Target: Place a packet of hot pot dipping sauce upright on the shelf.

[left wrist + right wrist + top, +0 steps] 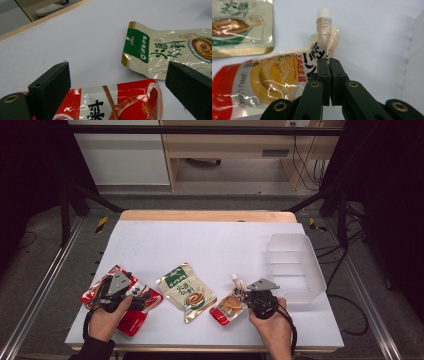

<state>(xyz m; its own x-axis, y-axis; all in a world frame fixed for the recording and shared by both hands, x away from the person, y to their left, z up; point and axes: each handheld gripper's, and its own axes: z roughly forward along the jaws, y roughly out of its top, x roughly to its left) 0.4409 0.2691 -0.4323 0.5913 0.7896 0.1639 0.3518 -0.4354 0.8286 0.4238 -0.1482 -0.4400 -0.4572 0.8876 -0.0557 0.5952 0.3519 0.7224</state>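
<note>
The spouted sauce pouch [274, 80] lies near the counter's [210, 240] front edge, just left of the clear tray [295, 265], and the right tongs [329, 65] are clamped tight on its top corner beside the white cap. Over on the left, the other tongs [117, 82] stand wide apart above a red packet [117, 105], with the green-and-cream packet [170, 52] lying between the two.

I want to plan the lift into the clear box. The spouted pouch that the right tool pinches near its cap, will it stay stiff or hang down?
The spouted pouch will probably sag: its film is crinkled, and the right tool is shut on one edge beside the cap. Glossy film may slip. The filling likely makes the red end hang lowest.
</note>
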